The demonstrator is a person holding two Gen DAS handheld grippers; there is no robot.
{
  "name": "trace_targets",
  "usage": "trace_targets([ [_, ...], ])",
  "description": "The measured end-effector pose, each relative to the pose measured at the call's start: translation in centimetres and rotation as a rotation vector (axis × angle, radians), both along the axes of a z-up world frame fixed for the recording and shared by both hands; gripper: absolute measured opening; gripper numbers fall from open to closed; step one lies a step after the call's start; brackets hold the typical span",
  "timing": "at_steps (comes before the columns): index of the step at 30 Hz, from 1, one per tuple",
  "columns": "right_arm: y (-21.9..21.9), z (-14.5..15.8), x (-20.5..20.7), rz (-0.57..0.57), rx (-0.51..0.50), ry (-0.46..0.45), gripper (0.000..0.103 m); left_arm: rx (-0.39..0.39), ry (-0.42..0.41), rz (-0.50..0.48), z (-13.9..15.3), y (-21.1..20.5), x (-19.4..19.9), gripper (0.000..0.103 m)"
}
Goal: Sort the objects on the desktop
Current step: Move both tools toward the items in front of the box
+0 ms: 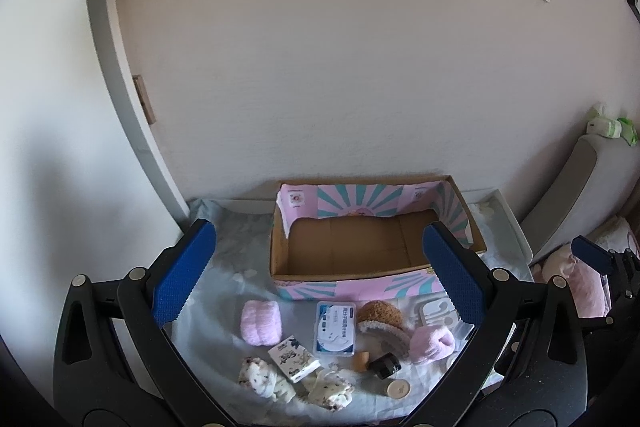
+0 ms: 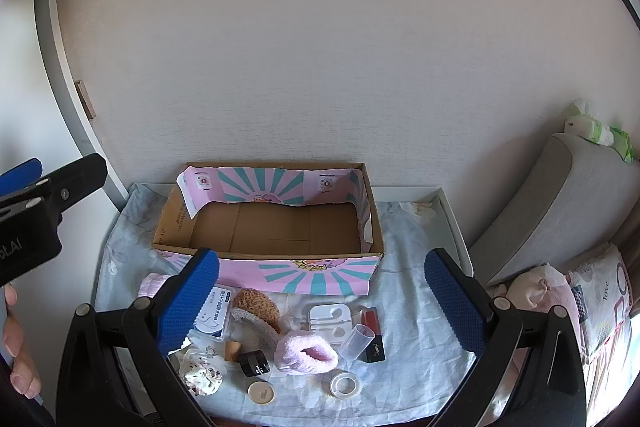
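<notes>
An empty cardboard box (image 1: 360,247) with pink and teal lining stands at the back of the table; it also shows in the right wrist view (image 2: 280,227). In front of it lie a pink fluffy sock (image 1: 260,323), a floss case (image 1: 336,327), a brown plush slipper (image 1: 380,315), a second pink sock (image 2: 306,353), a card box (image 1: 294,359), floral socks (image 1: 262,379), a black jar (image 2: 253,363), a clear cup (image 2: 356,341), a tape ring (image 2: 346,385) and a red-black box (image 2: 372,335). My left gripper (image 1: 320,279) and right gripper (image 2: 322,303) hover above them, both open and empty.
A pale blue cloth (image 2: 412,247) covers the table, which has a white raised rim (image 2: 452,215). A grey cushion (image 2: 552,207) and pink bedding (image 2: 536,291) lie to the right. The wall is close behind the box. A white earphone tray (image 2: 330,317) lies among the objects.
</notes>
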State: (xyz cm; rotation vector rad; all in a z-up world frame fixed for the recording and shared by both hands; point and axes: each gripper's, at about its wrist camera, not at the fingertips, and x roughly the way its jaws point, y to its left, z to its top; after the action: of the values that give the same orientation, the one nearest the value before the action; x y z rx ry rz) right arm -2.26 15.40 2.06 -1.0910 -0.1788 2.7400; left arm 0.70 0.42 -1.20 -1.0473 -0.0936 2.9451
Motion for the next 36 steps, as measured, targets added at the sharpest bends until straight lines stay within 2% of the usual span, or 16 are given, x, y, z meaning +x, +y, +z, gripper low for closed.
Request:
trace_targets([
  [11, -0.5, 0.1, 0.2, 0.008, 0.011, 0.008, 0.103, 0.017, 0.013, 0.048, 0.0, -0.9, 0.3, 0.103],
  [19, -0.6, 0.0, 0.1, 0.013, 0.019, 0.003, 0.103, 0.000, 0.011, 0.060, 0.0, -0.7, 0.2, 0.103],
  [22, -0.1, -0.3, 0.1, 0.016, -0.036, -0.016, 0.103, -0.018, 0.028, 0.058, 0.3, -0.5, 0.3, 0.103],
  [27, -0.1, -0.3, 0.2, -0.012, -0.032, -0.011, 0.103, -0.029, 0.046, 0.034, 0.5, -0.1, 0.5, 0.103],
  [31, -0.2, -0.1, 0.3, -0.014, -0.018, -0.001, 0.103, -0.074, 0.060, 0.045, 0.6, 0.6, 0.7, 0.103],
  [33, -0.4, -0.2, 0.3, -0.014, -0.013, -0.001, 0.103, -0.055, 0.056, 0.030, 0.6, 0.5, 0.7, 0.103],
  [36, -0.6, -0.2, 0.4, -0.026, -0.006, 0.009, 0.103, 0.020, 0.046, 0.003, 0.5, 0.0, 0.7, 0.103],
])
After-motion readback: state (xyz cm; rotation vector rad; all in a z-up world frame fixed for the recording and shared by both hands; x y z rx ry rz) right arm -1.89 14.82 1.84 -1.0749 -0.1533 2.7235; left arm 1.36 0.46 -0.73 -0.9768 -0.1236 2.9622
